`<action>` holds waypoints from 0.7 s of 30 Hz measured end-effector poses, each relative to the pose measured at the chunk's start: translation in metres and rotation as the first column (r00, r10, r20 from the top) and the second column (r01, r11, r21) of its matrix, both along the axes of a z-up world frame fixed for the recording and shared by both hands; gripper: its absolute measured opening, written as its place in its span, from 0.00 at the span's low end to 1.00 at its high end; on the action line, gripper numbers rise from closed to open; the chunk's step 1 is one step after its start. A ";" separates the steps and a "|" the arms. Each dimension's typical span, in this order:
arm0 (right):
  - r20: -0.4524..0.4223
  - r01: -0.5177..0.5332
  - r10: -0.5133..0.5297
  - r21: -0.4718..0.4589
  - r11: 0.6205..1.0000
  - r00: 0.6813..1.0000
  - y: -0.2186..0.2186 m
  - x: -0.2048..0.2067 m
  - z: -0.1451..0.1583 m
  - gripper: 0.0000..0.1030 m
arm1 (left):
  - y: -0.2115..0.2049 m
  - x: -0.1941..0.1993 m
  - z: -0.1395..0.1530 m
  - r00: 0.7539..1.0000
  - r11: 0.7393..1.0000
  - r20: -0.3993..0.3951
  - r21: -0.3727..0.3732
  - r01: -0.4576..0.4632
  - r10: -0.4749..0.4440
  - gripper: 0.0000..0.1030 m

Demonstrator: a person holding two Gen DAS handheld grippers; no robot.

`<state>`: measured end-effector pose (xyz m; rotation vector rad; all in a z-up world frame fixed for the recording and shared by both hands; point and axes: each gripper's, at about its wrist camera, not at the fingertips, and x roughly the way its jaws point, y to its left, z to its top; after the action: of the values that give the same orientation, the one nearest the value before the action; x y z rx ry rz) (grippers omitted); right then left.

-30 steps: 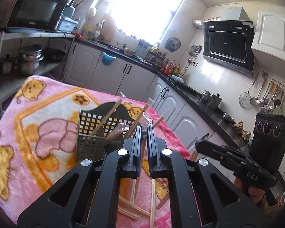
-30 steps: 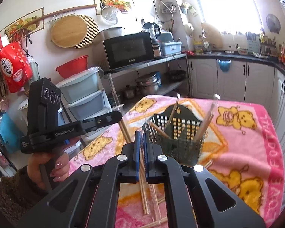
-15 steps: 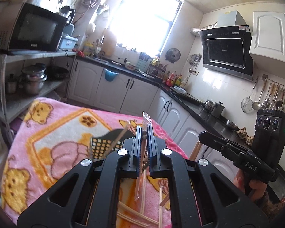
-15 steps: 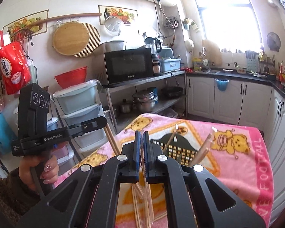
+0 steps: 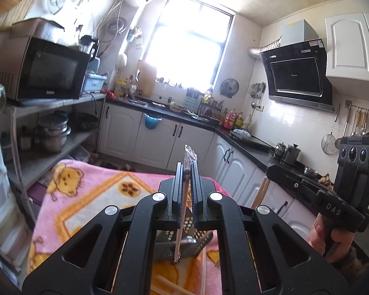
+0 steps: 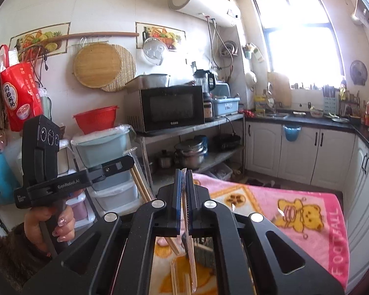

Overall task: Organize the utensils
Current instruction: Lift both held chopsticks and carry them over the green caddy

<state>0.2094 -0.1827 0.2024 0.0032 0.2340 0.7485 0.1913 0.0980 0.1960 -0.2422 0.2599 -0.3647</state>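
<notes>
My left gripper (image 5: 186,169) is shut on a wooden chopstick in a clear wrapper (image 5: 180,221), which hangs down through the jaws. Under it, the dark mesh utensil basket (image 5: 196,243) shows only partly behind the gripper body. My right gripper (image 6: 183,175) is shut on another wrapped chopstick (image 6: 190,253) above the basket (image 6: 205,252). Each gripper also appears in the other's view: the right gripper (image 5: 270,172) with its sticks (image 5: 260,191), and the left gripper (image 6: 129,159) with its sticks (image 6: 140,184). Loose chopsticks (image 6: 179,277) lie on the blanket.
A pink bear-print blanket (image 5: 91,196) covers the table. A metal shelf with a microwave (image 6: 169,108) and pots stands beyond its left side. White cabinets and a dark counter (image 5: 233,135) run behind. A hand (image 6: 61,223) holds the left gripper's handle.
Both grippers have risen, each with its chopstick still clamped. The basket and the blanket have dropped low in both views and are now largely hidden behind the gripper bodies.
</notes>
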 end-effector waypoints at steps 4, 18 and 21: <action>0.037 0.013 -0.013 0.009 1.000 0.999 0.005 0.010 0.011 0.04 | -0.001 0.010 0.009 1.000 1.000 0.018 0.025 -0.018 0.018 0.03; 0.024 0.064 -0.066 0.066 0.996 0.998 0.006 0.063 0.026 0.04 | -0.008 0.050 0.018 0.997 0.997 0.040 0.034 -0.070 0.068 0.03; 0.028 0.076 -0.079 0.072 0.995 0.996 0.007 0.072 0.023 0.04 | -0.008 0.057 0.011 0.997 0.997 0.032 0.033 -0.074 0.073 0.03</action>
<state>0.2815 -0.1753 0.2256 0.0670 0.1768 0.6786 0.2487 0.0899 0.2069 -0.2114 0.2257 -0.2908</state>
